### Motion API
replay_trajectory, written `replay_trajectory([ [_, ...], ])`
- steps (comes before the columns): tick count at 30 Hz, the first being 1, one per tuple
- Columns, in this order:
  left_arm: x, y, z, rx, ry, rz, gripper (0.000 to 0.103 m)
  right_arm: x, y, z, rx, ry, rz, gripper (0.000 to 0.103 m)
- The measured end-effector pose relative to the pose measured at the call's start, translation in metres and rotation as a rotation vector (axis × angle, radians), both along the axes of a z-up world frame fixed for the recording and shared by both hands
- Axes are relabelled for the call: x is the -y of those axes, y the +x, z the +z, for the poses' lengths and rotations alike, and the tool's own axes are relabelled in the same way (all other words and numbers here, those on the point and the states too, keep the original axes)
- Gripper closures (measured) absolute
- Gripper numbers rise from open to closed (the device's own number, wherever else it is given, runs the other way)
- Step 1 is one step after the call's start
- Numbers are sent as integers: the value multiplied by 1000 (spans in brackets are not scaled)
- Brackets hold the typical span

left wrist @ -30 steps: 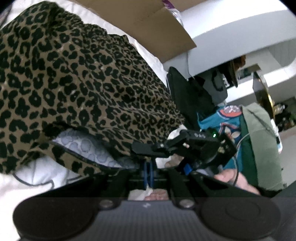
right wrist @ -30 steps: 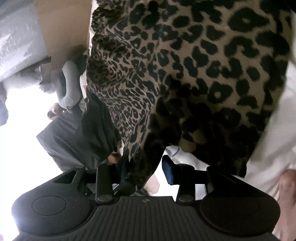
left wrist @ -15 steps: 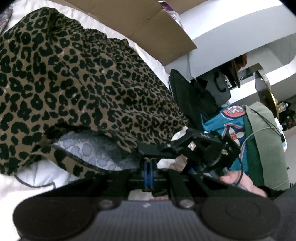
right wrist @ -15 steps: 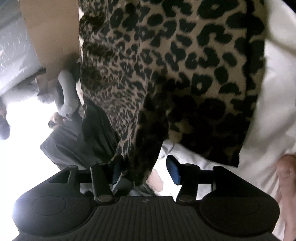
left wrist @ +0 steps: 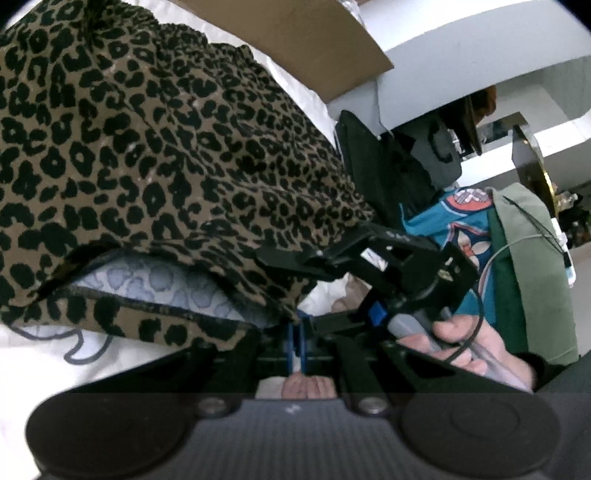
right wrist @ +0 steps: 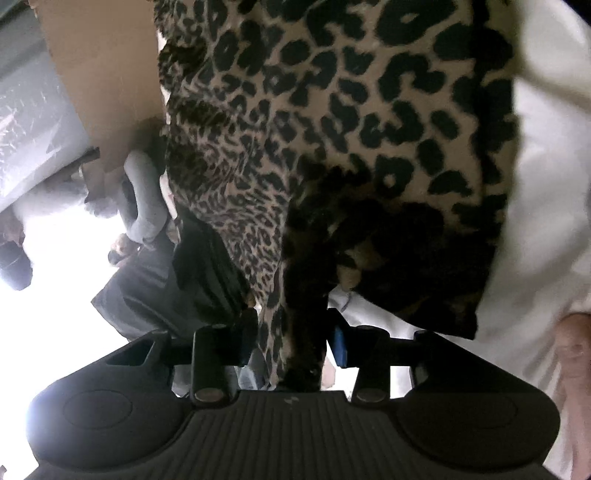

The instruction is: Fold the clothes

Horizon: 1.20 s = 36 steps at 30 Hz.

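Note:
A leopard-print garment (left wrist: 166, 155) lies bunched on white bedding (left wrist: 48, 365), its pale inner side showing at the lower hem. My left gripper (left wrist: 295, 343) is shut on the garment's edge, blue pads pressed together. In the right wrist view the same garment (right wrist: 332, 110) hangs down in a dark fold between the fingers of my right gripper (right wrist: 291, 343). Its jaws are closing around that fold, and a thin gap shows at the right pad (right wrist: 338, 345). The left wrist view also shows a hand (left wrist: 461, 339) holding the right gripper's black body close beside the left fingers.
A cardboard box (left wrist: 295, 33) stands behind the garment. To the right are a black bag (left wrist: 380, 173), a teal patterned garment (left wrist: 454, 221) and a green one (left wrist: 532, 258). Dark and grey clothes (right wrist: 147, 288) lie at the left of the right wrist view, white bedding (right wrist: 546, 147) at its right.
The right jaws spread wider, then came in again around the hanging fold. The left gripper stayed shut on the garment's edge and has hardly moved.

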<state>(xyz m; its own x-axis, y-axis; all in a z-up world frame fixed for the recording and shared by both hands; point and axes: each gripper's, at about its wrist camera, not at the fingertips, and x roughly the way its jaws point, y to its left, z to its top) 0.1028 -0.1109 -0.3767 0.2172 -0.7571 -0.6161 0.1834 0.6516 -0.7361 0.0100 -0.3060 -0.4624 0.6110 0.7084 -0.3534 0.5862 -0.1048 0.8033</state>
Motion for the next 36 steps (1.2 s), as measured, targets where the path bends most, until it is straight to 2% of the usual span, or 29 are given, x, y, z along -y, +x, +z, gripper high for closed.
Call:
replay_trajectory([
  [5,-1,0,-1,0,1,17,100,3,-3,-2,-7,6,-2,60],
  [10,-6,-1,-4,-3,12,38,100,3,-6,-3,-28,7,22,53],
  [17,-14,0,-6,2,26,79,100,2,-8,0,-37,4,40,53],
  [20,-12,-2,-6,1,14,63,100,1,-5,4,-20,-18,53,54],
  [22,-8,-4,-5,3,9,49,100,-1,-2,6,-10,-34,66,58],
  [25,-4,-7,-6,-2,-2,31,100,-2,0,6,-9,-47,84,70],
  [26,-3,-8,-6,-2,-2,21,100,-2,0,6,-10,-50,91,77],
  [27,-2,-8,-6,-3,-2,10,99,-2,0,6,-11,-56,103,88],
  [28,-2,-8,-7,-10,-2,-6,99,-3,1,7,-11,-64,114,91],
  [32,-18,-9,-13,-43,28,2,93,2,5,10,-2,-120,158,94],
  [36,-56,-3,-14,-55,102,108,90,8,9,13,-5,-185,205,94],
])
